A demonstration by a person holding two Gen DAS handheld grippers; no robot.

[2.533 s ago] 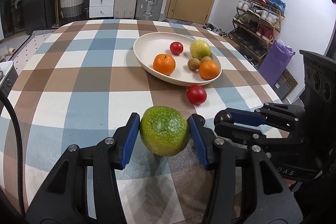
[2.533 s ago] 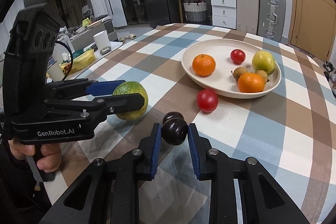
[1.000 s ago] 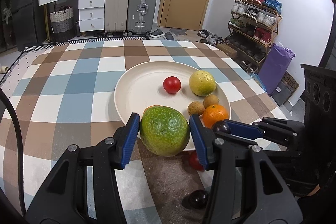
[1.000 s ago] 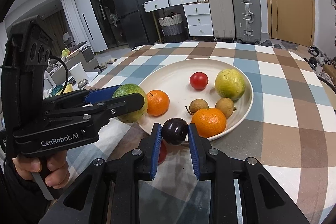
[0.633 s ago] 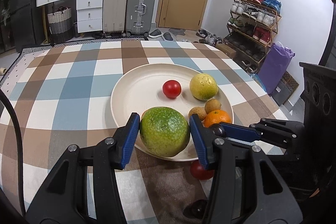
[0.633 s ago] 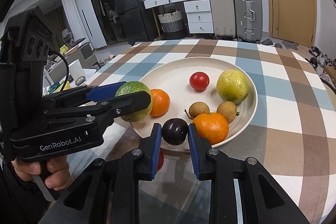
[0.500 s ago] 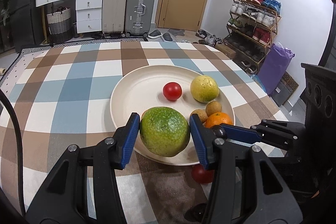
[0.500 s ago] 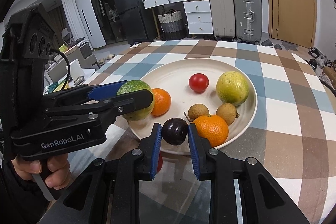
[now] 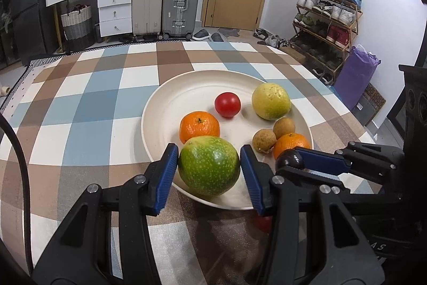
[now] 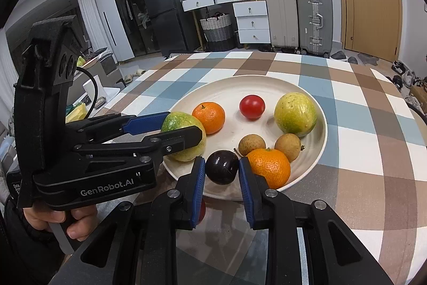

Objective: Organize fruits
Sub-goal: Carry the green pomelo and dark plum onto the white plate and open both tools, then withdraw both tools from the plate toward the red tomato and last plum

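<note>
My left gripper (image 9: 209,172) is clamped on the green fruit (image 9: 209,168) over the plate's (image 9: 165,108) near rim, an orange (image 9: 199,127) just beyond. My right gripper (image 10: 222,178) pinches the dark plum (image 10: 222,170) beside another orange (image 10: 269,168).

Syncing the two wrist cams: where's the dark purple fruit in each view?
Left wrist: dark purple fruit at lower right, at the tip of the right gripper, over the near rim of the plate.
Right wrist: the fruit at bottom centre, clamped between the blue pads.
Shared landmark: the red tomato on the plate.
</note>
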